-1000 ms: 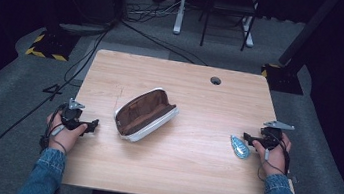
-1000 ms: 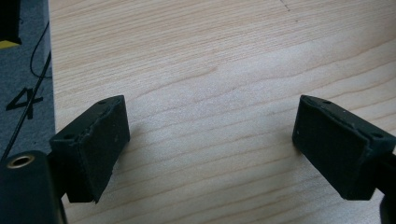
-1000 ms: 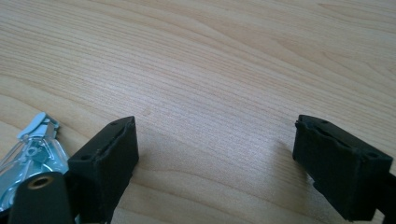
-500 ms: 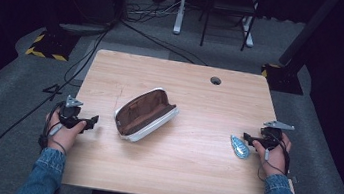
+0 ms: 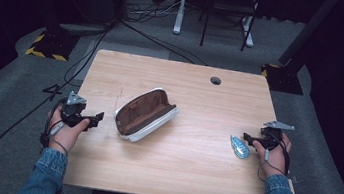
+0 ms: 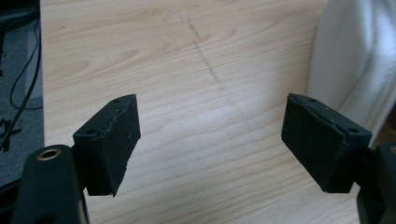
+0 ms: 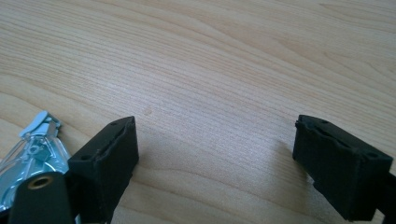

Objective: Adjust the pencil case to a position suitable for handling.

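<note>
Between the jaws of the left tool (image 5: pixel 98 116) there is nothing but bare wood: they stand wide, having just closed a little from their widest, and no object lies in the gap. Just beyond that tool, toward the middle of the tabletop (image 5: pixel 185 174), lies the open pencil pouch (image 5: pixel 145 113), brown inside with a pale outer shell; its long axis runs on a slant, the near end pointing toward the left tool and the far end angling away toward the back of the tabletop. In the left gripper view the pouch's pale side (image 6: pixel 355 60) rises just past the jaw that shows on the right of the picture, near it but apart. The right tool (image 5: pixel 247 137) is also wide and empty, with a small clear-and-blue packet (image 5: pixel 239 147) lying just beside its jaws on the pouch's side; in the right gripper view that packet (image 7: pixel 35 149) sits close against the outer face of one jaw, and whether it touches is hard to tell. The left hand (image 5: pixel 67 131) is clearly nearer the pouch, the right hand (image 5: pixel 274 151) well apart from it. What the packet contains is too small to make out, and the pouch's far end is cut off in the left gripper view.
</note>
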`<state>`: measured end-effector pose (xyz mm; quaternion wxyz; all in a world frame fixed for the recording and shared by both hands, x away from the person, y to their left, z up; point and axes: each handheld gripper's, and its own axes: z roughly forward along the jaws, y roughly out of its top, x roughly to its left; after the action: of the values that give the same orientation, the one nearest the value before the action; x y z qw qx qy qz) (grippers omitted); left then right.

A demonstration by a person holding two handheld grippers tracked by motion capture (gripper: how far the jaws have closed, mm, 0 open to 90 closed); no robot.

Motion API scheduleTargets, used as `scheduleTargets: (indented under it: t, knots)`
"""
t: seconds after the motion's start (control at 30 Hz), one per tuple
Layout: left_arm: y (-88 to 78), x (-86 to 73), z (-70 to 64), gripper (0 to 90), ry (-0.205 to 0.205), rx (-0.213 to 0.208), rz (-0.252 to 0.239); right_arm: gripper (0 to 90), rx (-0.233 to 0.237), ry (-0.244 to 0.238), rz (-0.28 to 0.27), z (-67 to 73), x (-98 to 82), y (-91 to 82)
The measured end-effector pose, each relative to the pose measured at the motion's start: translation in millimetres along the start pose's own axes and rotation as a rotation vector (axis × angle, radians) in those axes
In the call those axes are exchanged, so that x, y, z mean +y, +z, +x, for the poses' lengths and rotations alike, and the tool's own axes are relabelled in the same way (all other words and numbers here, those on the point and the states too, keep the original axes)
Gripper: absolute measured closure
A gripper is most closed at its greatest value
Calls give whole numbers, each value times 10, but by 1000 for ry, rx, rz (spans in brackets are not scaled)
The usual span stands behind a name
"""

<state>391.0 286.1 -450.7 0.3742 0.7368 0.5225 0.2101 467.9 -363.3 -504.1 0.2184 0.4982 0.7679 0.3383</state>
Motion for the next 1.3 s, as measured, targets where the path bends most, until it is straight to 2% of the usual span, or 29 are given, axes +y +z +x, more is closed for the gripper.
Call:
scheduleTargets:
  t: [0.07, 0.13, 0.4, 0.6, 0.7, 0.87, 1.03, 1.13, 1.2, 1.3]
  knots:
    - [-16, 24, -35, 197, 15, 2, 0, 144, 0, -2, 1, -2, 0, -1]
    - [-24, 46, -74, 197, -1, 3, -6, 144, 0, -2, 0, -2, -1, 0]
    - [-103, 137, -227, 198, -14, -55, -43, 144, 0, -2, 0, -1, -1, 0]
    - [-152, 239, -402, 211, 6, -106, -75, 144, -1, 0, 1, -1, -1, -1]
    - [-153, 278, -484, 211, 32, -116, -80, 144, 0, -2, 1, -2, 0, 0]
    - [-118, 313, -562, 215, 54, -135, -80, 144, 0, 0, 0, 0, 0, 0]
    - [-30, 317, -587, 221, 50, -141, -70, 144, 0, 0, -1, 0, 0, 1]
    - [39, 311, -586, 221, 53, -147, -80, 144, 0, 1, 0, 0, 0, 0]
    - [95, 311, -601, 230, 31, -131, -87, 144, 0, 0, 0, 0, 0, 0]
    - [152, 309, -603, 247, 41, -123, -78, 144, 0, 0, 0, 0, 0, 0]
